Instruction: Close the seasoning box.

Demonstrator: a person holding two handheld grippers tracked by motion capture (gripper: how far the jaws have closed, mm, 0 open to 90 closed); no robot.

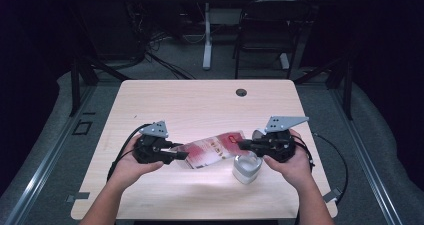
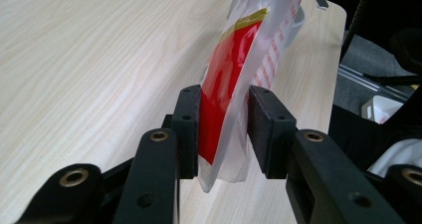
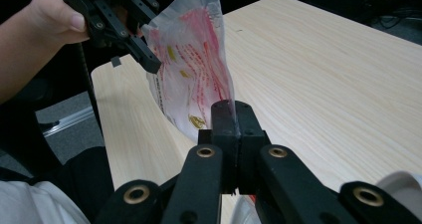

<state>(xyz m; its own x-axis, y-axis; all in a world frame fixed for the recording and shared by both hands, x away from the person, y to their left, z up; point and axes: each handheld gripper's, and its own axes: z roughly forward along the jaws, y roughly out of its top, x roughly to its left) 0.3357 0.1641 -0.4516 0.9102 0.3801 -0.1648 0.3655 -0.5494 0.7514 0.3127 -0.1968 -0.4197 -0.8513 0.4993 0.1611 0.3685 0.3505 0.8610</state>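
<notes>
Pouch [image 1: 212,151], clear plastic with red print, is hanging stretched above the table [image 1: 200,105] between both grippers. Right gripper [image 1: 243,145] is clamping its edge tight. Left gripper [image 1: 184,155] jaws are flanking the other end, grip unclear. White cup [image 1: 246,169] is standing below, contents hidden.

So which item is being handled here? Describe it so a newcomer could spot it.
On the light wooden table, look near the front edge between the two hand-held black grippers. The clear plastic pouch with red and yellow print hangs between them, beside a small white cup. It is the one flat, flexible, printed thing there.
</notes>
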